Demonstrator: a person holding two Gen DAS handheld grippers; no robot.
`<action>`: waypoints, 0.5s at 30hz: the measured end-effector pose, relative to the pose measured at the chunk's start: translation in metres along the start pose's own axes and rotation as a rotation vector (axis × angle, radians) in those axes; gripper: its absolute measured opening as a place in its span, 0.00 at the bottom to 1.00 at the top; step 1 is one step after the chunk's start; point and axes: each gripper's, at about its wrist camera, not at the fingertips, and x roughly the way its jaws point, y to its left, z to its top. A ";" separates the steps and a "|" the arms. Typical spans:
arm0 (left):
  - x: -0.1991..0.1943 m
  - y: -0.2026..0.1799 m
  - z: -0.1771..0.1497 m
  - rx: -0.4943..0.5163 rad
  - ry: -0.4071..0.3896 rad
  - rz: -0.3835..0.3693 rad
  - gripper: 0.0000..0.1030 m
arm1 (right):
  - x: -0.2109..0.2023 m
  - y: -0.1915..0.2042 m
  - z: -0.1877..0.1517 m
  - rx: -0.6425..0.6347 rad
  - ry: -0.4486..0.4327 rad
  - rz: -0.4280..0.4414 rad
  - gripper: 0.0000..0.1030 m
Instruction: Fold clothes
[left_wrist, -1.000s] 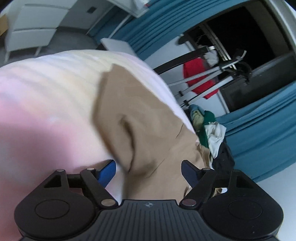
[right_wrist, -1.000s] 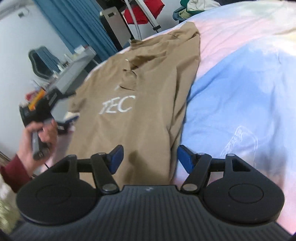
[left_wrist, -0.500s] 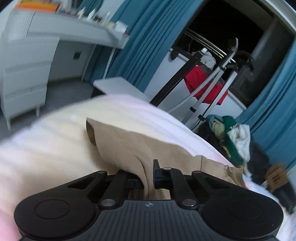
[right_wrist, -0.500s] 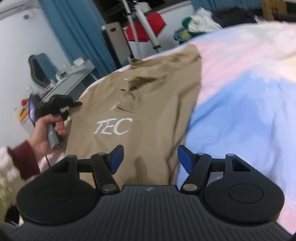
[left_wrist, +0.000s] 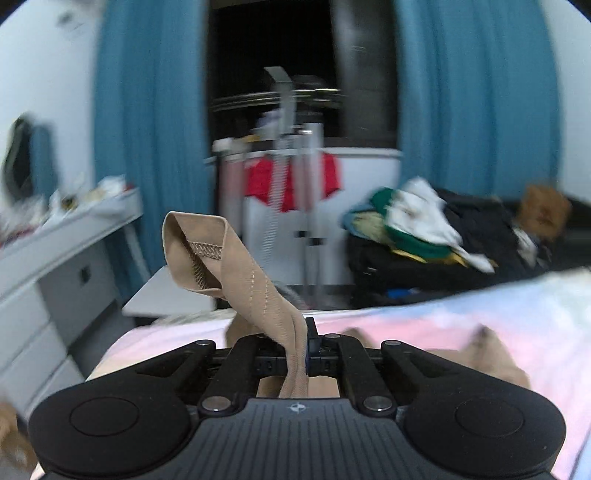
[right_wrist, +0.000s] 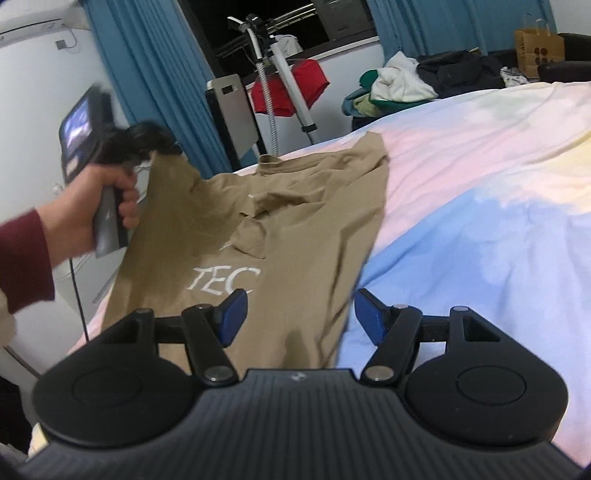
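Tan shirt (right_wrist: 295, 236) lies along the bed's (right_wrist: 480, 206) left edge, its sleeve pinched and lifted in the left gripper (left_wrist: 306, 345). Right gripper (right_wrist: 297, 312) hovers above the hem, jaws apart, empty. Such a thin pinch could slip, dropping the sleeve crooked.

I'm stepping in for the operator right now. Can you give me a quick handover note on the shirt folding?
Left gripper: shut on the tan T-shirt's sleeve, lifted off the bed.
Right gripper: open, holding nothing, hovering over the T-shirt's lower right part.
T-shirt: front up, "TEC" print visible, the rest lying on the bed.
Done: sleeve picked up.
Left: probably fold this sleeve inward, then the other side, then fold lengthwise.
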 end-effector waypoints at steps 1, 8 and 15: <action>0.001 -0.023 0.002 0.040 0.001 -0.020 0.05 | -0.001 -0.003 0.001 0.009 -0.001 0.001 0.66; 0.035 -0.140 -0.046 0.227 0.080 -0.125 0.06 | -0.001 -0.022 0.006 0.067 -0.006 -0.007 0.66; 0.031 -0.149 -0.085 0.239 0.159 -0.236 0.58 | 0.009 -0.030 0.006 0.083 0.010 0.010 0.66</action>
